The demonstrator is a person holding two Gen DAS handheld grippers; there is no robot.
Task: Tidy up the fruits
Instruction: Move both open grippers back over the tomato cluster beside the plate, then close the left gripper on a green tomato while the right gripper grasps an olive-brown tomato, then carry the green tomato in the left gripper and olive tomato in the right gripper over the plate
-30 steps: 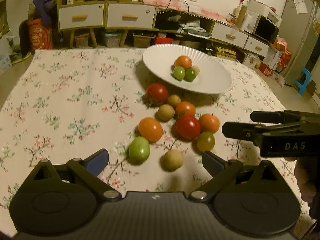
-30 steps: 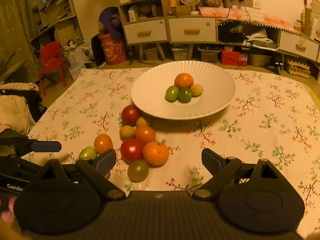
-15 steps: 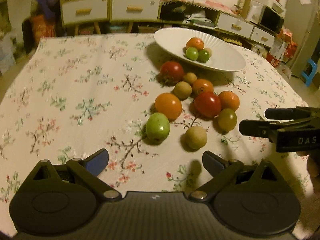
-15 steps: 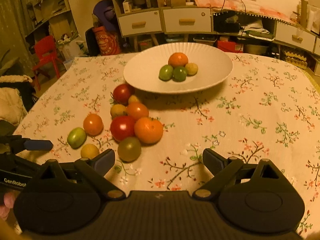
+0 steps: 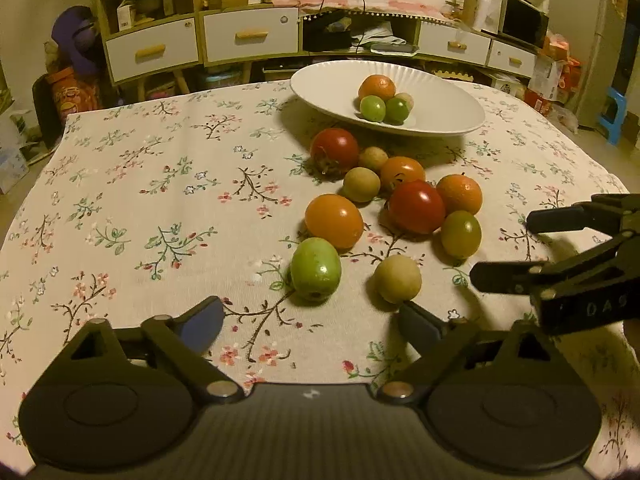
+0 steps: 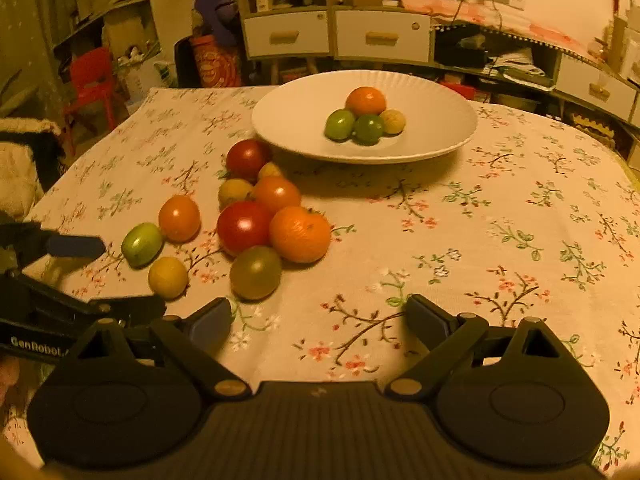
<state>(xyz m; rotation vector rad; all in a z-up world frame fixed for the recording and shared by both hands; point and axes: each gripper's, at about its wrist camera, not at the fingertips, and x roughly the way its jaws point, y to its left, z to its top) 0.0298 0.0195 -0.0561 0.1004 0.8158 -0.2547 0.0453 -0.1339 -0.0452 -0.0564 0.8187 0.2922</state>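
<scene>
A white plate [image 5: 320,92] [image 6: 288,120] at the table's far side holds an orange fruit, two green ones and a small yellow one. Several loose fruits lie in a cluster in front of it. Nearest my left gripper [image 5: 316,326] are a green fruit [image 5: 315,269] and a pale yellow fruit [image 5: 397,279]; it is open and empty, low over the cloth just short of them. My right gripper [image 6: 318,322] is open and empty, with an olive-green fruit [image 6: 255,272] just ahead of its left finger. An orange fruit [image 6: 300,233] and a red tomato [image 6: 244,226] lie behind that.
The table wears a floral cloth [image 5: 160,200]. Each gripper shows in the other's view, the right one at the right edge of the left wrist view [image 5: 568,264]. Drawers and shelves [image 5: 248,36] stand behind the table; a red chair [image 6: 92,80] is at the left.
Both grippers have dropped lower and closer to the cloth. The loose fruits now sit nearer the left gripper's fingers. No fruit has moved.
</scene>
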